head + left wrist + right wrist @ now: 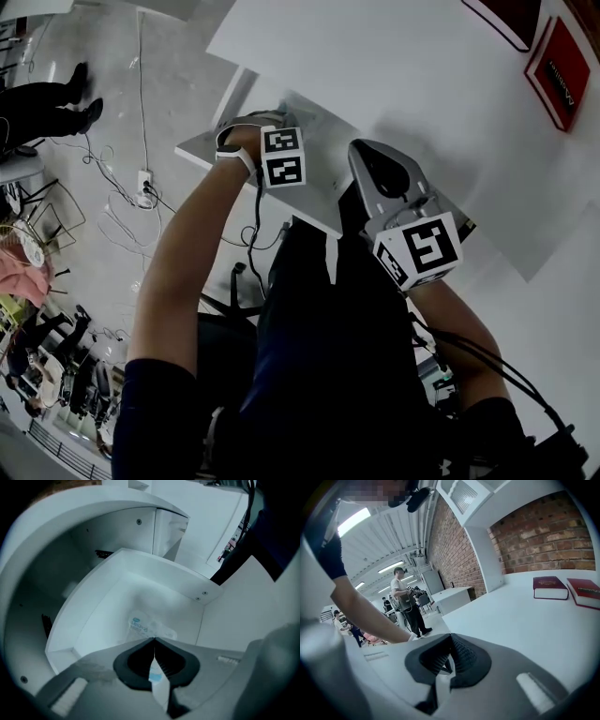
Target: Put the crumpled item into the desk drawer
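Note:
The crumpled item is a clear plastic packet point(146, 628) with blue print. It is pinched between the jaws of my left gripper point(153, 640) and sticks out past the tips, inside the open white desk drawer point(105, 597). Whether it touches the drawer floor I cannot tell. In the head view the left gripper point(272, 127) reaches down over the pulled-out drawer point(202, 148), its jaws hidden behind its marker cube. My right gripper point(451, 635) is shut with nothing in it and hovers above the white desk top point(525, 620); the head view shows this right gripper point(367, 155) beside the left one.
Two dark red books point(550, 588) point(583, 591) lie at the far side of the desk point(422, 66). A person point(404, 599) stands in the room beyond. Cables and a power strip point(142, 183) lie on the floor left of the drawer.

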Motion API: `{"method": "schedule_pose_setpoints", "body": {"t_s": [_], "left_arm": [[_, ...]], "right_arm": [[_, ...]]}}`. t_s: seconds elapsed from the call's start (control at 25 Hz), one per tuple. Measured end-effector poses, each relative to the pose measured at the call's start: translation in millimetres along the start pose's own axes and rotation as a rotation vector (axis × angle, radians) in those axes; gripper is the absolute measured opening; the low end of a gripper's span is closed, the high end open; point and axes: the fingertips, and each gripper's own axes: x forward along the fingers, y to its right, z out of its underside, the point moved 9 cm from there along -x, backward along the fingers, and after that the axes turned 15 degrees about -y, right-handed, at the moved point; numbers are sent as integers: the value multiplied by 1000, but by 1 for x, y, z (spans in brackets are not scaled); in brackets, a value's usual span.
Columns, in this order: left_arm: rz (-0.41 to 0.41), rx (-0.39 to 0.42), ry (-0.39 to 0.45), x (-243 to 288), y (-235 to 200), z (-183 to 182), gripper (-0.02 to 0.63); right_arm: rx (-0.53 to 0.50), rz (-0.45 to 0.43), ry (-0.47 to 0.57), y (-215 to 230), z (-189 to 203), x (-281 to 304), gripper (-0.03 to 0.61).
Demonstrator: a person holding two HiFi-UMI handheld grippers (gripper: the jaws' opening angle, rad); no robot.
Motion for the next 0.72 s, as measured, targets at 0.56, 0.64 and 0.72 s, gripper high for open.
{"method": "schedule_pose_setpoints", "body": {"t_s": [0.56, 0.64, 0.72], "left_arm": [[-117, -41, 4, 3, -8, 1, 133], [-164, -68, 23, -9, -12, 6, 133], [-212, -90, 48, -23, -14, 9, 133]], "right_arm": [[21, 9, 3, 5, 1, -9, 2], [5, 3, 7, 2, -3, -10, 2], [-1, 0, 14, -2, -7, -13, 2]]}}
